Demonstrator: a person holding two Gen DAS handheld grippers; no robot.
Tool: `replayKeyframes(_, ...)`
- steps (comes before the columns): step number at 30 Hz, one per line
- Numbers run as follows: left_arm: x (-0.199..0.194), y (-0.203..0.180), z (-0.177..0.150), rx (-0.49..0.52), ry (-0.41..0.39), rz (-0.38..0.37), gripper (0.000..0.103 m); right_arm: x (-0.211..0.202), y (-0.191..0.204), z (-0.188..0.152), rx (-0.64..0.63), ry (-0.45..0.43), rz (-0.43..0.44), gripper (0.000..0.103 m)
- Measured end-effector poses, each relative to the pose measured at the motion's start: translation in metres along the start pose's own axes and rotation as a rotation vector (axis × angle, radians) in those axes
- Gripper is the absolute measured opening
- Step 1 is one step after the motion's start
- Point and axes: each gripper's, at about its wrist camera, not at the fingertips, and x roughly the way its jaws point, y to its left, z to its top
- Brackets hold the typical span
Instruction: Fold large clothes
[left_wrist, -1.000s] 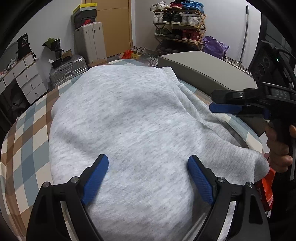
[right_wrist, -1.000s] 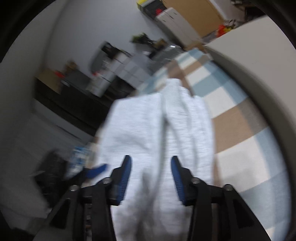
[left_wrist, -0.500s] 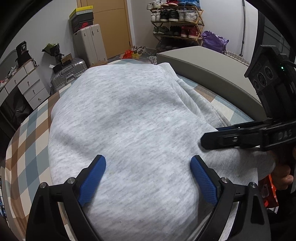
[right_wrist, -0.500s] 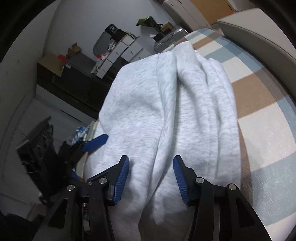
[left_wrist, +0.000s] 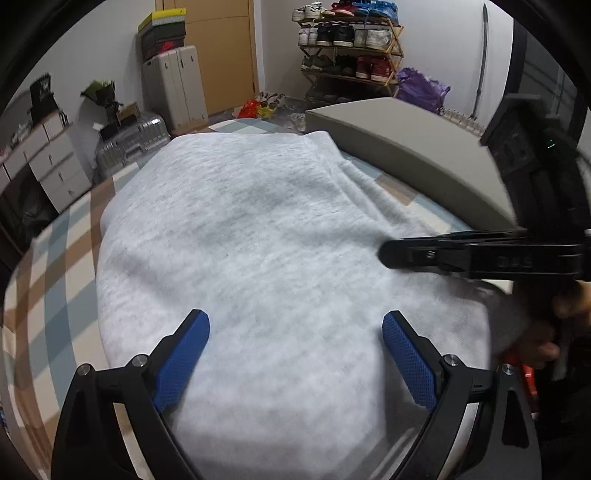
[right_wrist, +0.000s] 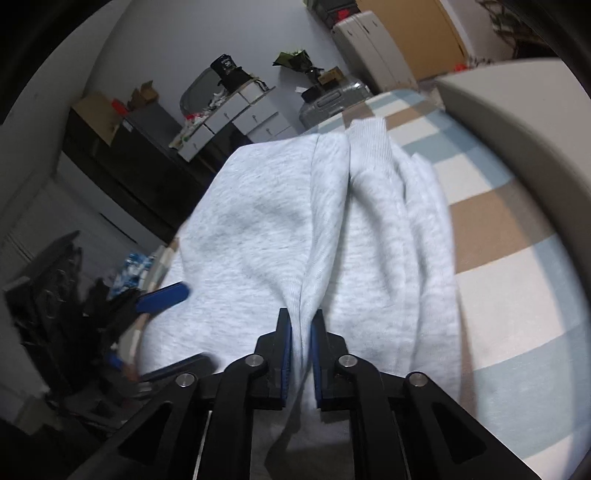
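On right gripper (left_wrist: 384, 254), blurred lettering; unreadable.

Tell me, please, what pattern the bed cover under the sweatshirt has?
The bed cover is checked in brown, pale blue and white, clearest in the right wrist view.

We see one large, light heather-grey sweatshirt of soft fleece knit (left_wrist: 258, 258) spread across the checked bedcover in brown, blue and white (left_wrist: 55, 295). Its broad body lies mostly flat and smooth. Along one side the fabric gathers into long lengthwise folds (right_wrist: 388, 229), ending in a ribbed cuff or hem (right_wrist: 367, 136). A raised ridge of cloth near that side stands pinched up (right_wrist: 301, 332).
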Motion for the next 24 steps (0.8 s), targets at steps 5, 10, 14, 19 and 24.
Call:
replayKeyframes(5, -0.015, -0.007, -0.022, 0.053, -0.014, -0.011, 0.092, -0.026, 0.001, -0.008, 0.076, -0.034, 0.059, 0.033)
replayKeyframes(10, -0.007, -0.006, -0.021, 0.055, -0.029, -0.028, 0.092, -0.025, 0.014, -0.031, 0.114, 0.027, 0.158, 0.04)
replayKeyframes(14, -0.002, -0.006, -0.018, 0.08, -0.034, -0.031, 0.094, -0.014, 0.017, -0.041, 0.141, 0.053, 0.082, 0.038)
replayKeyframes(19, -0.004, -0.002, -0.021, 0.074, -0.06, -0.062, 0.096, -0.045, 0.045, -0.055, 0.06, -0.182, 0.098, 0.01)
replayKeyframes(24, -0.005, 0.003, -0.021, 0.065, -0.059, -0.108, 0.095, -0.041, 0.04, -0.062, 0.017, -0.167, -0.02, 0.008)
